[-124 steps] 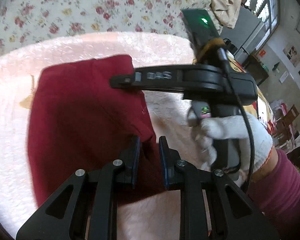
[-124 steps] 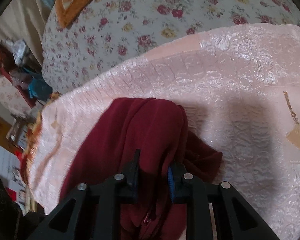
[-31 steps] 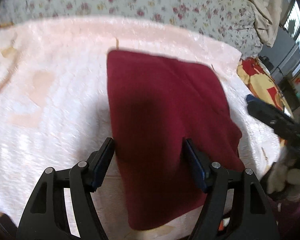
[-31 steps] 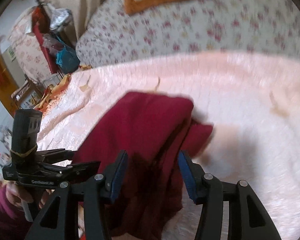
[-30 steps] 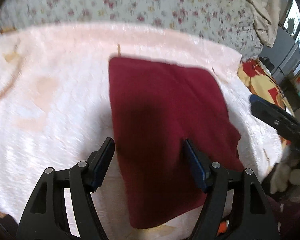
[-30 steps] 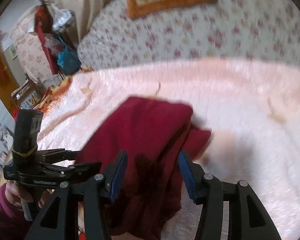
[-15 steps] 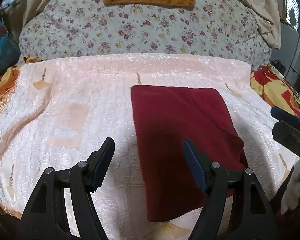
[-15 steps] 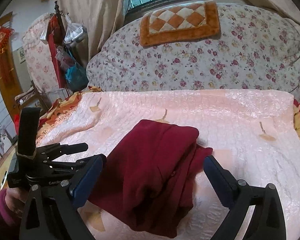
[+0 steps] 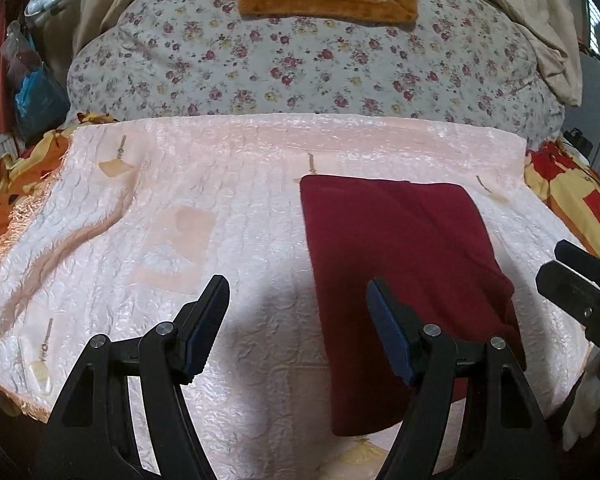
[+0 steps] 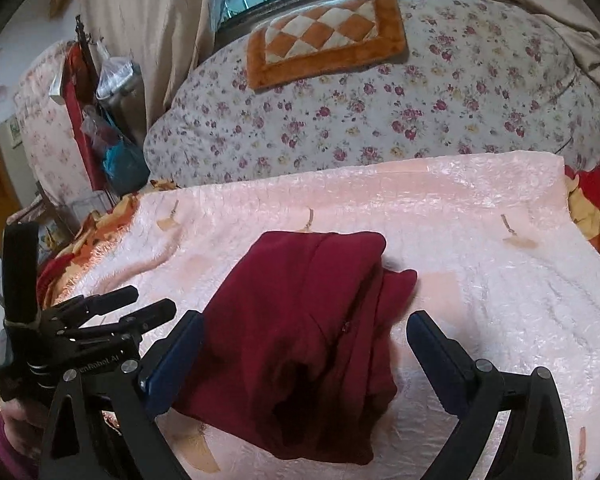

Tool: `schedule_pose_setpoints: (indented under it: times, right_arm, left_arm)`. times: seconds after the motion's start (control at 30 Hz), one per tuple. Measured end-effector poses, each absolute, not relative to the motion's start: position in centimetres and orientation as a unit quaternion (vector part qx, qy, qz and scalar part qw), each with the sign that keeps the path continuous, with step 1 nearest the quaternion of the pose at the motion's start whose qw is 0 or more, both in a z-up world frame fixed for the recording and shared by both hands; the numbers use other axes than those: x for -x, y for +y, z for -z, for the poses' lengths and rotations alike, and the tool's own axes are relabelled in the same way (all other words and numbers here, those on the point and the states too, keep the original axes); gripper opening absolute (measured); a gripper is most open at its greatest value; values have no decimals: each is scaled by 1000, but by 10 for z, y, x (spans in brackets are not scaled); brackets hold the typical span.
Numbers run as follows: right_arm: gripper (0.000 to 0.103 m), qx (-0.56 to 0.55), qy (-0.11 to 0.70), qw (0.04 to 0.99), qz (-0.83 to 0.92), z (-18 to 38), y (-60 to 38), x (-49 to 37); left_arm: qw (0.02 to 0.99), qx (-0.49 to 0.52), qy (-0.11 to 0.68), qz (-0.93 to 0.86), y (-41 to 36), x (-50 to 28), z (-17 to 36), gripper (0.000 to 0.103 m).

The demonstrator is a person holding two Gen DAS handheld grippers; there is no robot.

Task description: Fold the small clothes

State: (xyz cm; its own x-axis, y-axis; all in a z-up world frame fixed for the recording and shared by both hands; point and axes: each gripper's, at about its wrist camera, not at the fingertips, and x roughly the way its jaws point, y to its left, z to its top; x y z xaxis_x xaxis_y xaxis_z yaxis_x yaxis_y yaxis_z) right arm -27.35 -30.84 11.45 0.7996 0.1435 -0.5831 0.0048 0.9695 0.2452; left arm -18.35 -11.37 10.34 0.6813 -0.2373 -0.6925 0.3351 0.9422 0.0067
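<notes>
Maroon: one folded garment point(image 9: 404, 280)

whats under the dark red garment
The dark red garment lies folded on the pink quilted cover. Whatever sits directly beneath it is hidden by the cloth itself.

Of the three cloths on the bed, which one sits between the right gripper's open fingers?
The folded dark red garment. It lies on the pink quilted blanket; the orange checkered mat sits far back on the floral quilt.
</notes>
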Motion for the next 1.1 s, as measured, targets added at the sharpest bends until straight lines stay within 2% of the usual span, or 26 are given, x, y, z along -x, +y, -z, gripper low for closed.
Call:
schedule_pose_setpoints:
  times: [1.1]
  right_arm:
    - [100,-107,337,935,-31,-108,-303,267]
  left_arm:
    - [911,-69,375,159,-120,180,-100,71]
